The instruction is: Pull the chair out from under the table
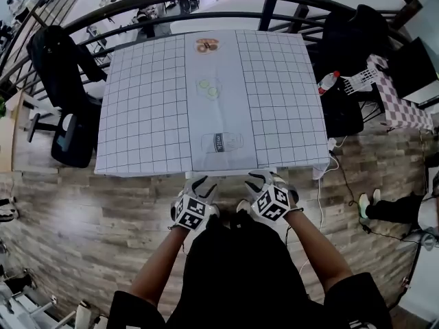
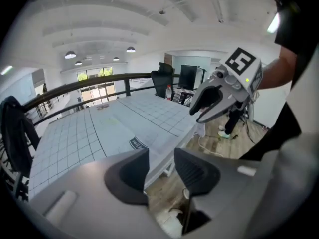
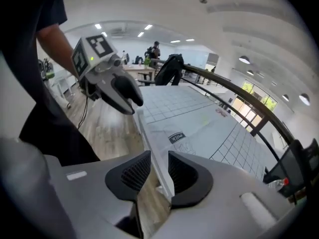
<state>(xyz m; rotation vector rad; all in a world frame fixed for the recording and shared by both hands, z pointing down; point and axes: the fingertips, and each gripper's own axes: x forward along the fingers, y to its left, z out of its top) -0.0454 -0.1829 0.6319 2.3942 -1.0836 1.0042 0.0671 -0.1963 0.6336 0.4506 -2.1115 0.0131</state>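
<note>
Two pairs of jaws stand open, gripping nothing. The chair's white top rail point(image 3: 152, 143) lines up in the right gripper's point(image 3: 158, 161) gap, and the left gripper point(image 2: 160, 158) hangs near it. The chair sits tucked under the surface's point(image 1: 144, 115) near edge. I judge it stiff and light enough to drag by that rail.

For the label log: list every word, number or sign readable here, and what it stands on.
"milk": dark label on the carton drawn on the tablecloth.
Red-capped bottle: label too small to read.
Marker cubes: black-and-white squares, no letters.
</note>
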